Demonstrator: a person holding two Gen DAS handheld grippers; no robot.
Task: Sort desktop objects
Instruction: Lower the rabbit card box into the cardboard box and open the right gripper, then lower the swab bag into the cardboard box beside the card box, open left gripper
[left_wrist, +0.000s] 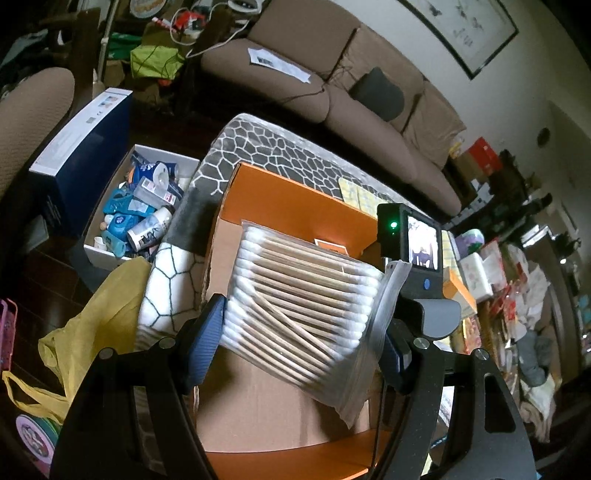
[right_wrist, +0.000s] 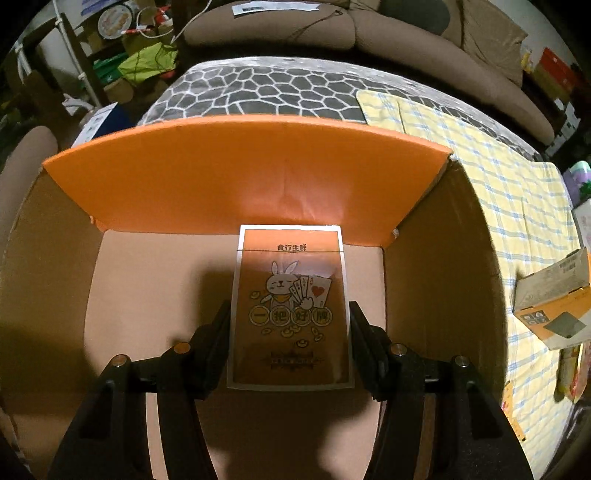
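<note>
Left gripper (left_wrist: 301, 332) clamped on bag of cotton swabs (left_wrist: 299, 306) above orange cardboard box (left_wrist: 295, 192), right gripper (right_wrist: 290, 343) grasping playing-card pack (right_wrist: 290, 310) inside box, patterned tablecloth (right_wrist: 266, 88) beneath.

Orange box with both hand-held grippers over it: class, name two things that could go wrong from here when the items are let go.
1. The bag of cotton swabs hangs tilted in the left hand-held gripper above the orange box; released, it may land on the card pack.
2. The card pack, clamped by the right hand-held gripper, sits against the box's far wall and might tip over when released.
</note>
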